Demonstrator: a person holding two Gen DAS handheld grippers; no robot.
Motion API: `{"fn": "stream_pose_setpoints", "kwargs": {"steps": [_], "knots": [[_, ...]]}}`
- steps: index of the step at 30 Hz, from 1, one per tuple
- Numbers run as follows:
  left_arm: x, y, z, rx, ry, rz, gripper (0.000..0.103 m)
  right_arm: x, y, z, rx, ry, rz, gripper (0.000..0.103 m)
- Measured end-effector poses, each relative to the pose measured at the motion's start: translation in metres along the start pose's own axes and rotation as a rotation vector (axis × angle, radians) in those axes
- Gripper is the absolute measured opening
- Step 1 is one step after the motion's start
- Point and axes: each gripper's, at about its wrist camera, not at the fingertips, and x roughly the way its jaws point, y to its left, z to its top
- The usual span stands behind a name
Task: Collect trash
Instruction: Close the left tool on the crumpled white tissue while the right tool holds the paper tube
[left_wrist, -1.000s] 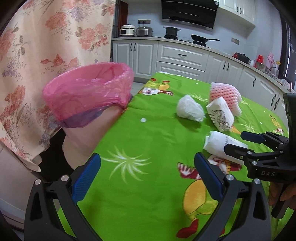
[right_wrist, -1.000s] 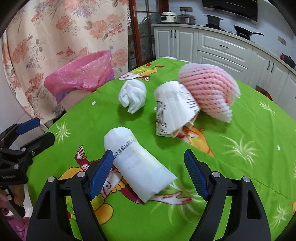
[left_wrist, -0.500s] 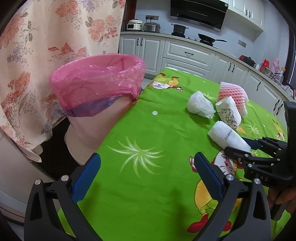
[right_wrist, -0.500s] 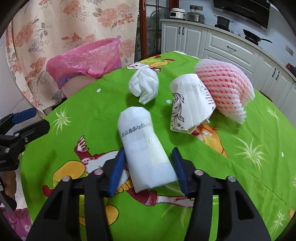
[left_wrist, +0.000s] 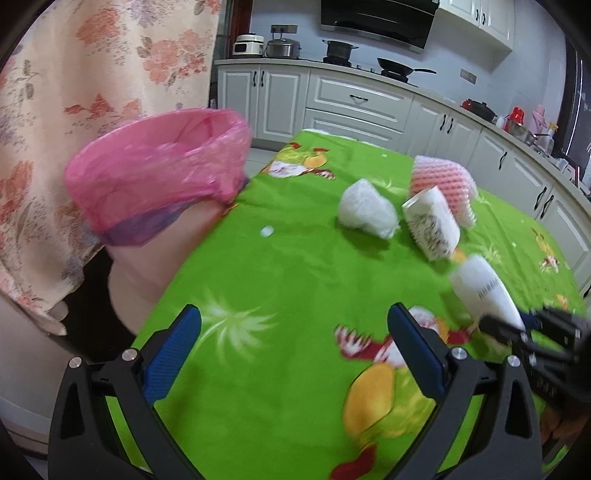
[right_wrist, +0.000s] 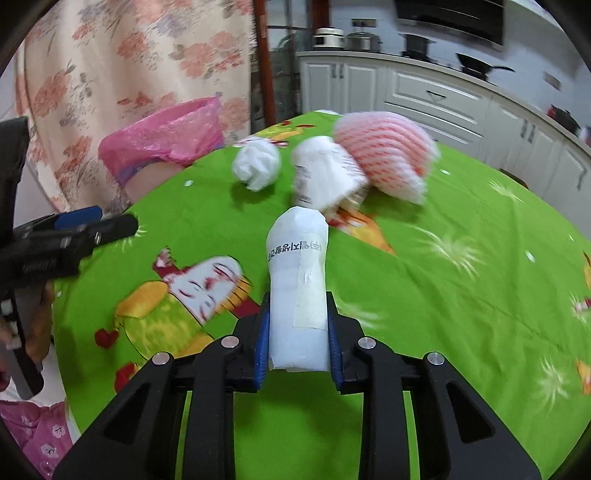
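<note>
My right gripper (right_wrist: 297, 326) is shut on a white paper packet (right_wrist: 298, 280) with printed text and holds it above the green tablecloth; the packet also shows in the left wrist view (left_wrist: 484, 291). A crumpled white tissue (right_wrist: 256, 166), a crushed paper cup (right_wrist: 325, 173) and a pink foam fruit net (right_wrist: 388, 155) lie further back on the table. A bin lined with a pink bag (left_wrist: 159, 177) stands at the table's left edge. My left gripper (left_wrist: 295, 339) is open and empty above the table's near left part.
The table is covered with a green cartoon tablecloth (left_wrist: 295, 266). A floral curtain (left_wrist: 92, 74) hangs behind the bin. White kitchen cabinets (left_wrist: 351, 103) with pots on the counter run along the back.
My right gripper has closed on the white packet and lifted it off the cloth, turning it upright in view. My left gripper has drifted slightly, staying open.
</note>
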Motion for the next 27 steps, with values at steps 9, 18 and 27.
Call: {"fn": "stream_pose_setpoints", "kwargs": {"steps": [9,18,27], "knots": [[0.047,-0.045,0.047,0.014,-0.004,-0.031,0.097,-0.027,-0.058,-0.018,0.212,-0.08,-0.074,0.026],[0.094,-0.071,0.079,0.064,0.002,0.009,0.082,-0.035,-0.076,-0.021,0.281,-0.123,-0.094,0.026],[0.121,-0.074,0.075,0.081,0.076,0.019,0.037,-0.035,-0.081,-0.023,0.312,-0.137,-0.084,0.026]]}}
